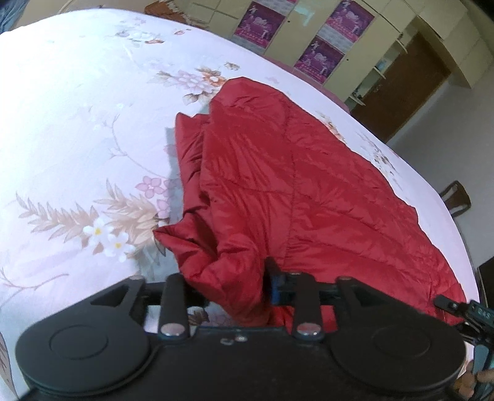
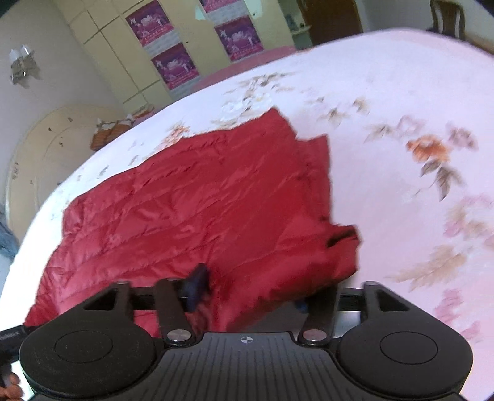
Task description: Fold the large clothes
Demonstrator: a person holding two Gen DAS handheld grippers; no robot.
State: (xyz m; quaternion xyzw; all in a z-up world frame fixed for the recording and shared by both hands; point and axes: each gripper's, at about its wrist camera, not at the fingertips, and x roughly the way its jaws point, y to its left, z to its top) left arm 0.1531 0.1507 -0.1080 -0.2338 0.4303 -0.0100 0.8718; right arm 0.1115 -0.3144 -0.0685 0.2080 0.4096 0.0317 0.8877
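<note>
Red quilted nylon jacket (image 1: 293,191), folded once on the floral-sheeted bed (image 1: 77,123), lies with its near hem between the parted jaws of left gripper (image 1: 228,287) and right gripper (image 2: 256,293) (neither clamped), so corners should be released squarely, then smoothed.

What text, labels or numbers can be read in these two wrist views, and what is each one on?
Nothing reads with confidence.
Purple posters on the wardrobe doors: print too small and blurred.
Other gripper's display at the left view's right edge: digits, perhaps "045", unsure.
Label on a black part at the right view's left edge: blurred.
Red quilted jacket and floral bedsheet: no text visible.
</note>
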